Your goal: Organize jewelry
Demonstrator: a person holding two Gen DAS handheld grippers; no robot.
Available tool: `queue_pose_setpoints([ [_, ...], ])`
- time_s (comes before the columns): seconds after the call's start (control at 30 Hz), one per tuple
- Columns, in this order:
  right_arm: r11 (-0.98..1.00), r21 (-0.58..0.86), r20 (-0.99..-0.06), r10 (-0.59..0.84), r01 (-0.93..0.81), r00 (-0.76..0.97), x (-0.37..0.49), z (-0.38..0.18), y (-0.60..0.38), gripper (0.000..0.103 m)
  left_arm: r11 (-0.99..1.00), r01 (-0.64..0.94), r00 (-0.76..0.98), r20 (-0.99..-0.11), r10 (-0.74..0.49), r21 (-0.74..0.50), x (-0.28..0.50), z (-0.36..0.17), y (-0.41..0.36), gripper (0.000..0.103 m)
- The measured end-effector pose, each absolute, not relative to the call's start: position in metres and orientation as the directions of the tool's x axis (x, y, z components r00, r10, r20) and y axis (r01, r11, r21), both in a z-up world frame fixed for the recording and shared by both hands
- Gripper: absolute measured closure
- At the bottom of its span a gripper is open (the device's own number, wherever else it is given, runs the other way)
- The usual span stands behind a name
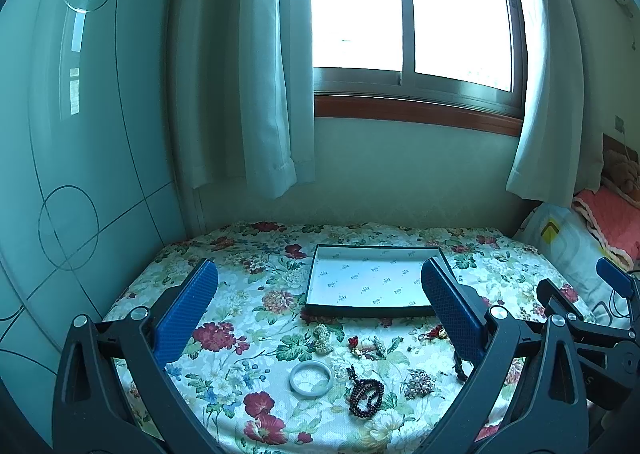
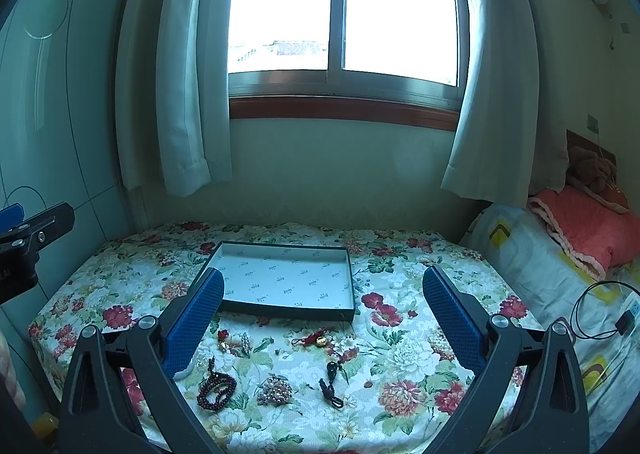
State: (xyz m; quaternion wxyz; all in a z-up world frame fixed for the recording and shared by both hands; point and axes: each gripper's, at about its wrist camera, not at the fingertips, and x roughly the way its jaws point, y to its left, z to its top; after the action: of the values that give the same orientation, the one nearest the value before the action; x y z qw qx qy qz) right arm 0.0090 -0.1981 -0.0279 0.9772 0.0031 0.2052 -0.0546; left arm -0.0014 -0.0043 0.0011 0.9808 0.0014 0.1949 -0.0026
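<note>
Both grippers are hovering spread wide and empty above the cloth (image 1: 224, 294), nothing pinched. The left gripper (image 1: 320, 294) is sitting over the left half of the spread; the right gripper (image 2: 323, 296) is sitting further right.

The tray (image 1: 370, 280) is lying empty at the far middle of the table, its rim dark and low. All the jewelry is lying loose on the cloth, nearer the camera than the tray:
- bangle (image 1: 311, 378), pale, flat, left of the beads
- beads (image 1: 366, 398), dark coil with a tail strand
- brooch (image 1: 419, 384), pearly cluster, just right of the beads
- white cluster (image 1: 323, 338) and a small red piece (image 1: 354, 344), near the tray's front edge
- red charm (image 2: 316, 341) with a gold bit
- cord pendant (image 2: 332, 382), dark, stringy

Risks, judging from this layout:
- the busy floral print is camouflaging small pieces, so one is likely getting missed or mis-aimed
- the bangle is lying flat and looks smooth, so the fingers are likely skidding off it or flicking it away
- the beads and cord are floppy, so a strand is likely trailing and snagging the tray rim or dragging the brooch beside it
- the cloth is soft, so a deep pinch is likely grabbing fabric and shifting everything, tray included
- pieces are near each other, so wide jaws are likely bumping neighbours
- the two grippers are close together, so clashing is possible.
</note>
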Motion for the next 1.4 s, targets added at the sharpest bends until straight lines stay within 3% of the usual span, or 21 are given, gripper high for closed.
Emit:
queue_pose_setpoints([
  [1.4,0.994,-0.019,-0.402,-0.103,0.104,0.91,0.0078,-0.0249,-0.1982,0.004,1.0,0.011,0.923,-0.386,-0.01,0.0,-0.0059,-0.0032,-0.001,0.002],
])
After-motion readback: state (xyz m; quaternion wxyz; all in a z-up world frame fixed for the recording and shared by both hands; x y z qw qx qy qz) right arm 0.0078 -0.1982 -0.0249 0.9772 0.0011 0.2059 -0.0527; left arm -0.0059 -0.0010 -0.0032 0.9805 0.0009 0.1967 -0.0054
